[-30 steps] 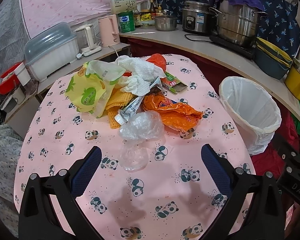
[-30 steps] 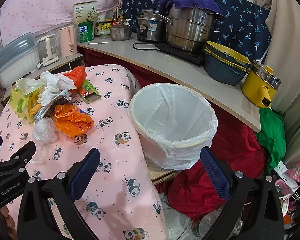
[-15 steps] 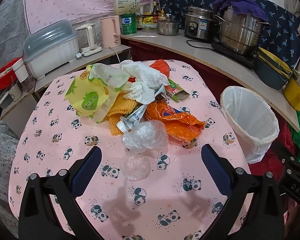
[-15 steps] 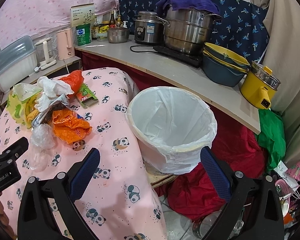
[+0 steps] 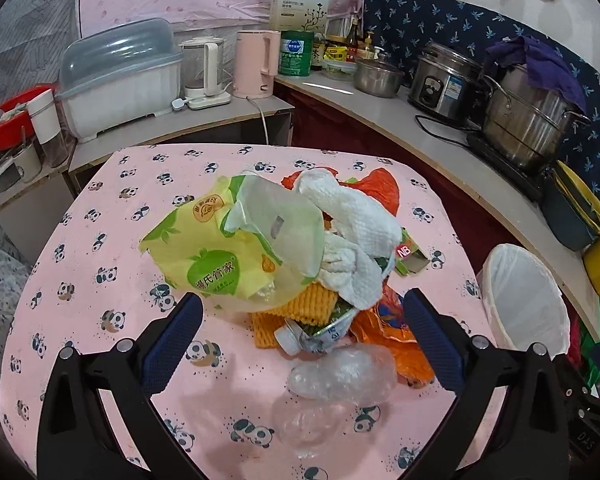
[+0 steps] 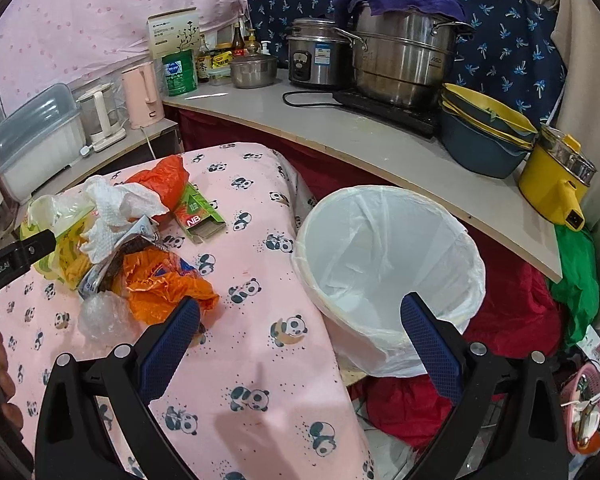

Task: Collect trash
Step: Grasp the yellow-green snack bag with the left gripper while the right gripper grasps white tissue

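Observation:
A heap of trash lies on the pink panda tablecloth (image 5: 100, 280): a yellow-green bag (image 5: 212, 256), white paper towel (image 5: 352, 232), an orange wrapper (image 5: 396, 340), clear crumpled plastic (image 5: 340, 376), a green NB carton (image 5: 410, 254). My left gripper (image 5: 300, 336) hangs open just above the near side of the heap, holding nothing. The white-lined bin (image 6: 384, 264) stands off the table's right edge. My right gripper (image 6: 300, 336) is open over the table edge between the orange wrapper (image 6: 164, 284) and the bin. The paper towel (image 6: 116, 208) and the carton (image 6: 198, 220) also show there.
A counter (image 6: 380, 148) behind carries a large steel pot (image 6: 400, 64), a rice cooker (image 6: 316, 60), stacked bowls (image 6: 484, 140) and a yellow pot (image 6: 556, 176). A pink kettle (image 5: 256, 64) and white lidded box (image 5: 120, 80) sit at the back left. Red cloth (image 6: 512, 312) lies beyond the bin.
My left gripper has moved forward over the trash heap, which now sits between its fingers. The right gripper has come closer to the table edge and the bin. Both stay open.

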Available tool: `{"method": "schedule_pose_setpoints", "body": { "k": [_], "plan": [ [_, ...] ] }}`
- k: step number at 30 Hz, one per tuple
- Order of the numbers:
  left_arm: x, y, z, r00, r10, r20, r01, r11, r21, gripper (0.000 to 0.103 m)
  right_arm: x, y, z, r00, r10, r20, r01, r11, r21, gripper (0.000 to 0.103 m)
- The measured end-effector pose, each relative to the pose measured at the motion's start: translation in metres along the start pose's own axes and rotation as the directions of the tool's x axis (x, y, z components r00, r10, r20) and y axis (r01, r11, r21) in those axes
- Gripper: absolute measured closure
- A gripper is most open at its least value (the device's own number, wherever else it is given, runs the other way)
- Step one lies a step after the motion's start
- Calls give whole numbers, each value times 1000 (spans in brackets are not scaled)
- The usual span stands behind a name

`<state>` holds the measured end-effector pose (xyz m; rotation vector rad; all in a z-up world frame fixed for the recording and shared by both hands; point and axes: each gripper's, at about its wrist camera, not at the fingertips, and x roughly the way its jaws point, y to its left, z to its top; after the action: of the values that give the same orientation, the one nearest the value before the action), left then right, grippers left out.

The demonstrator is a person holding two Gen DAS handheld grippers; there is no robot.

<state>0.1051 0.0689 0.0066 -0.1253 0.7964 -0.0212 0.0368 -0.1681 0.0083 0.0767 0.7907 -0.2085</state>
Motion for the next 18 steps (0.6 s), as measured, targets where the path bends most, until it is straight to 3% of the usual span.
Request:
{"method": "schedule_pose_setpoints", "body": {
  "k": [4,8,13,18],
  "plan": [
    [21,3,7,1000,8,-21,-9,1000,-6,10,10,7,8,1000,25,-8,-25,1000,13,7],
    [38,4,12,998,-26,-63,25,1000,-10,31,20,18,13,999,51,-17,-50,999,9,7],
    [50,10,13,993,-55,-101,56,998,7,72,29,34,15,997,70,-29,-71,997,-24,12],
    [46,18,12,995,-57,-82,58,998,7,82,37,51,20,993,109,-42,-111,993,-45,19]
  ]
}}
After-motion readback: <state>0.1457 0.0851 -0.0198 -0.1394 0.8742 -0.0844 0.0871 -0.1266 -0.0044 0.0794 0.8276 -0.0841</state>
